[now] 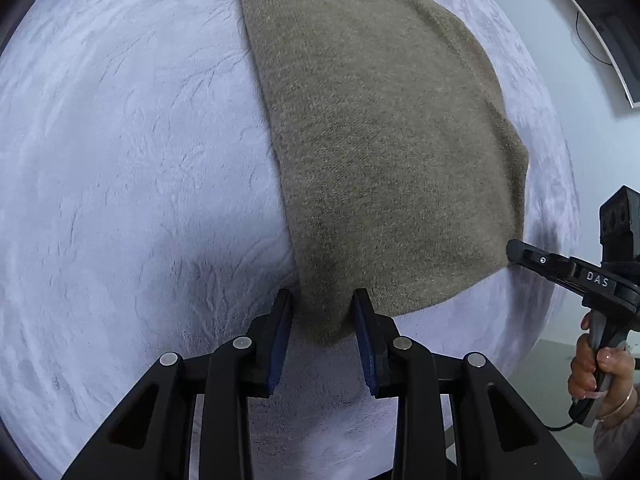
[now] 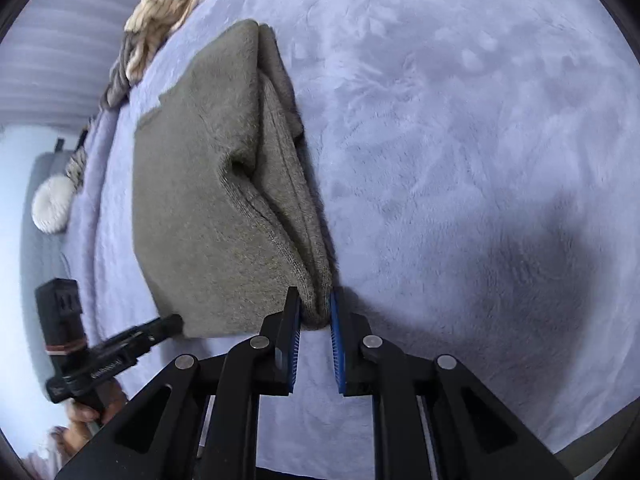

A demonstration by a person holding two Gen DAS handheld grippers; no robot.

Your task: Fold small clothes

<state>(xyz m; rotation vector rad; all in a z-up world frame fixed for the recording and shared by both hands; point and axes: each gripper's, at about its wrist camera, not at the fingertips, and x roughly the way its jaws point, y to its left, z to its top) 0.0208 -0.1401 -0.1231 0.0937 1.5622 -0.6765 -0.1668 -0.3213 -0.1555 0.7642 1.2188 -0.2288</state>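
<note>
An olive-green knitted garment [image 1: 384, 132] lies folded on a lilac fleece blanket [image 1: 120, 160]. My left gripper [image 1: 323, 300] straddles its near corner with the jaws apart, the cloth between the blue pads. My right gripper [image 2: 315, 300] has its jaws close around the garment's [image 2: 208, 184] other near corner, where stacked folded layers bunch between the pads. The right gripper also shows in the left wrist view [image 1: 520, 254] at the garment's right edge, and the left gripper shows in the right wrist view [image 2: 168, 326] at the garment's left corner.
A cream and grey knitted item [image 2: 160, 12] lies at the far edge of the blanket [image 2: 460, 140]. A white fluffy pom-pom [image 2: 52, 208] sits at the far left. A dark monitor [image 1: 600, 20] hangs on the wall beyond the bed.
</note>
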